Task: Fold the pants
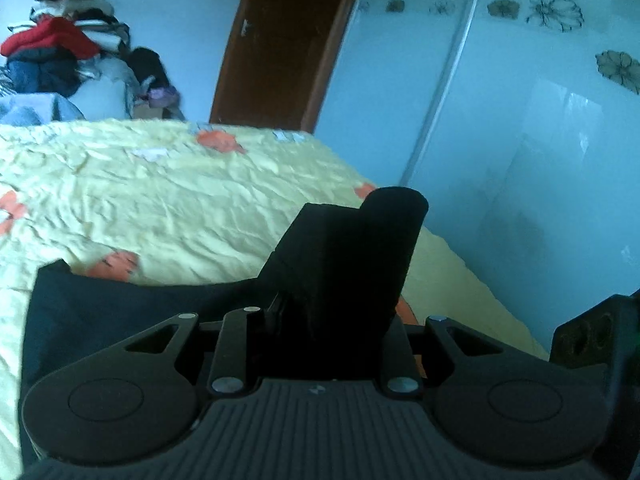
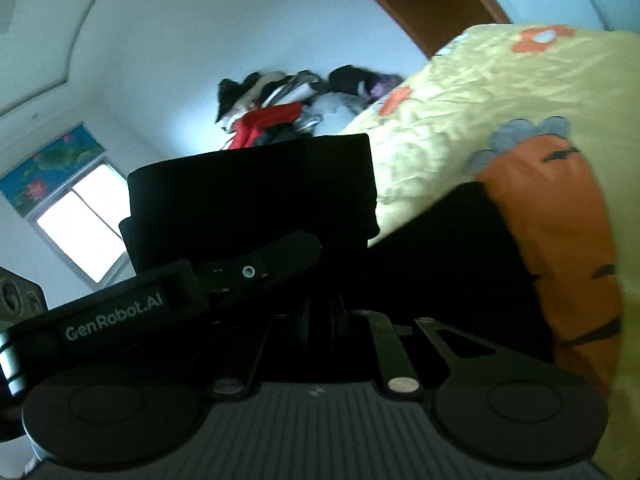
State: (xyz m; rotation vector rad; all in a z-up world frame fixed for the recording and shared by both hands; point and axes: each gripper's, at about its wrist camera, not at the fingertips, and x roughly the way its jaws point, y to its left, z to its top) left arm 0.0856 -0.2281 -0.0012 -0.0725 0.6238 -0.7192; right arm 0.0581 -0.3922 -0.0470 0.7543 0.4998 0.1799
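The black pants [image 1: 120, 312] lay partly on the bed, over the yellow bedspread [image 1: 168, 200] with its orange carrot pattern, while one end of them was lifted up into the air. In the left wrist view, the left claw [image 1: 340, 280] was closed on a bunched fold of this dark fabric, which stood up between its fingers like a short roll; the rest of the cloth spread out flat to the left on the bedspread. In the right wrist view, the right claw [image 2: 256, 216] also appeared to pinch a wide band of the same pants [image 2: 252, 192], probably the waistband or a folded edge, but its fingertips were hidden behind the cloth and the other tool's strap, so I cannot tell its state for sure. Both claws seemed to hold the same edge at two points, I think in order to keep it straight and carry it over the lying part for a fold. The bed served here as the flat support. A pile of clothes [image 1: 60, 48] lay far behind, near the brown door [image 1: 280, 40], well apart from the work.
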